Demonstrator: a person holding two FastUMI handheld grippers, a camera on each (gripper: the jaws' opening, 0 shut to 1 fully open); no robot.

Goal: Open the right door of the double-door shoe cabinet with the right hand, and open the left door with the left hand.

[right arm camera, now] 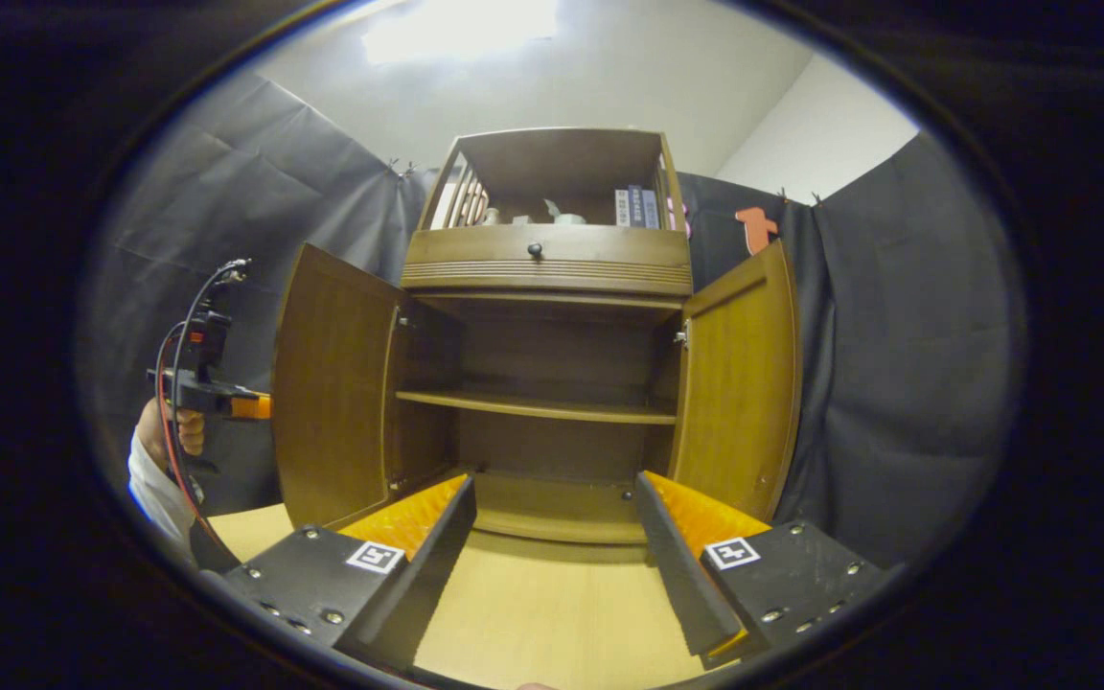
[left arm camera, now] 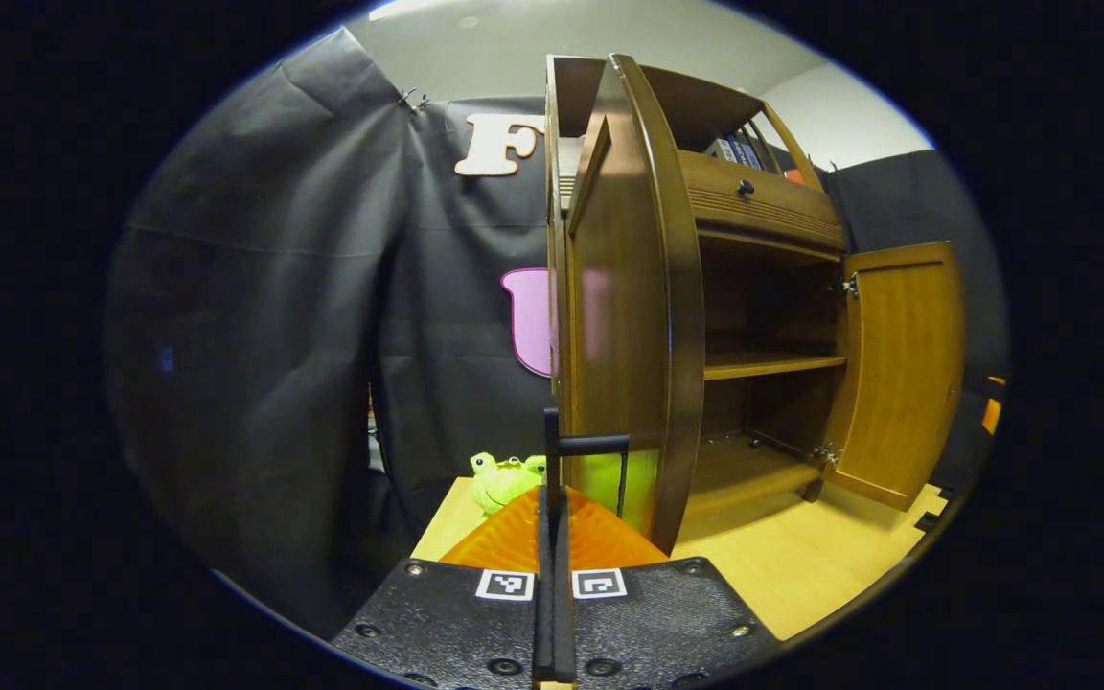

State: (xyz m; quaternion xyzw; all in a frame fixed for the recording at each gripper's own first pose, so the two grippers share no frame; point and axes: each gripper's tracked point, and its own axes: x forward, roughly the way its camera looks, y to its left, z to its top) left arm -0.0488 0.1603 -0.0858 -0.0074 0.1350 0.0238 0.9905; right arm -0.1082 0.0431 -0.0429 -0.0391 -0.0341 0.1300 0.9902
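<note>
Pale wood tabletop (right arm camera: 533,613), glossy brown cabinet (right arm camera: 547,268), doors open

We note a green plush frog (left arm camera: 504,478) on the light wood table (left arm camera: 801,575), near the black cloth wall (left arm camera: 274,335). On the top shelf we see upright books (right arm camera: 636,207) and a pale object (right arm camera: 562,215), too small to identify.

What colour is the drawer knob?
Dark, near black; the knob shows best in the right gripper view.
</note>
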